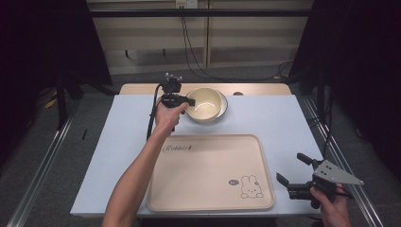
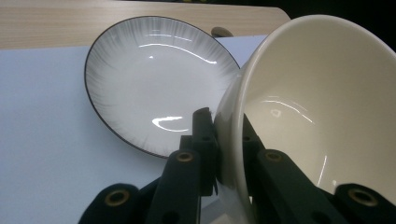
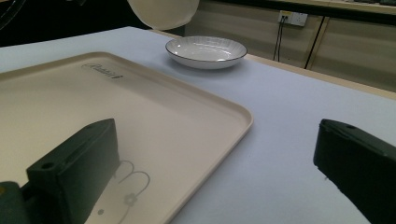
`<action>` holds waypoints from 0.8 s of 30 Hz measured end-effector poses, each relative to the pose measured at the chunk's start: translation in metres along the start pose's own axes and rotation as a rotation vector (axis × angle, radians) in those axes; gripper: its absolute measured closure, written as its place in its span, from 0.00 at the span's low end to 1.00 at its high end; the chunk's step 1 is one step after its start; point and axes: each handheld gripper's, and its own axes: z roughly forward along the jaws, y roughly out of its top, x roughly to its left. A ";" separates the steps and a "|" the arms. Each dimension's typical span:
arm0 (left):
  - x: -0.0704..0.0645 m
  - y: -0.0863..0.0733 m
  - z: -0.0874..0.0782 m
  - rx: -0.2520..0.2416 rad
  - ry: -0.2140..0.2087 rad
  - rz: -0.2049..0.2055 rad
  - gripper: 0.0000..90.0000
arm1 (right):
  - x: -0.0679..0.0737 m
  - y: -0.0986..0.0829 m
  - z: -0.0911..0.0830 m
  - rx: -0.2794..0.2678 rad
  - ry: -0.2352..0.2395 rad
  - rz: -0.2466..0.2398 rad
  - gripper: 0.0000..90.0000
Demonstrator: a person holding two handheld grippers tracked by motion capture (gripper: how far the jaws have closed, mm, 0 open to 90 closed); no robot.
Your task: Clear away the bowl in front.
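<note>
We had the cream bowl [image 1: 204,104] off the table, its rim pinched between the closed jaws of our left gripper [image 1: 187,101], one jaw outside the wall and one inside, as the left gripper view showed plainly [image 2: 299,107]. The bowl hung tilted just above the grey-rimmed plate [image 2: 154,79], which lay at the far side of the table [image 1: 118,156] near its wooden back edge. We judged the work to be at an early stage: the bowl was lifted but not yet set anywhere, the plate was untouched, and the beige tray [image 1: 208,172] with its rabbit drawing lay bare at the near side. If the tray was the goal, the carry and the placing of the bowl were left to do, and likely the plate after it. Our right gripper [image 1: 295,176] waited with its jaws wide apart and nothing between them, low over the table just beside the tray's right rim [image 3: 233,121]. Room for moving looked generous: nothing stood between the bowl and the tray, and the only edges to mind seemed to be the plate directly beneath the bowl and the tray's raised lip on the way in.
</note>
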 end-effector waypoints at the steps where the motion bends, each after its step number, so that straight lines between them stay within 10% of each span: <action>1: -0.001 0.000 0.000 0.004 0.001 0.008 0.93 | 0.000 0.000 0.000 0.001 0.005 0.000 0.00; 24: -0.042 -0.015 0.027 0.066 -0.097 0.072 0.93 | 0.000 0.000 0.000 -0.006 -0.003 -0.002 0.00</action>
